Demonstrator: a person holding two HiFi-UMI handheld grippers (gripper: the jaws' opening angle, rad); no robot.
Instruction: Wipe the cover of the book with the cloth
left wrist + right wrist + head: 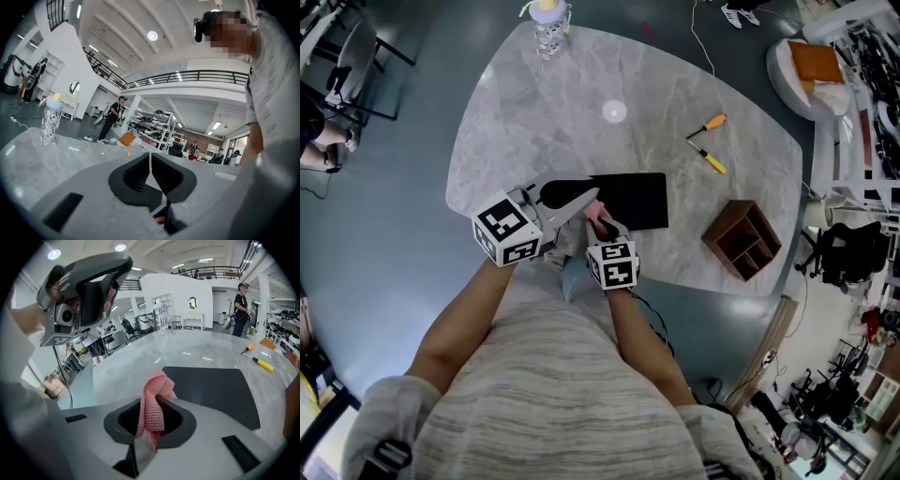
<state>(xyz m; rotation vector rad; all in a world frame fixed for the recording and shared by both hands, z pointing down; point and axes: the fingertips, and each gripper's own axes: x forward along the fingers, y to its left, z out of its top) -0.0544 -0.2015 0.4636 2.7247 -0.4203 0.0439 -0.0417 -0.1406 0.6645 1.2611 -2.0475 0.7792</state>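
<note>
Right gripper (152, 416) is clamped on the pink cloth (157, 392). A bunched wad pokes past the tips, just short of the book's near edge. The book (211, 390) lies flat and closed on the tabletop (136, 362). Left gripper (151, 171) is pinched together with nothing in it, raised by the book's left end and not pinning it.

Risks as I read them:
- The stone looks smooth and the book is loose, so a push may slide it instead of wiping.
- The wad is small, so hard tips could scrape the book.
- Friction could tug the cloth out of the grip.
</note>
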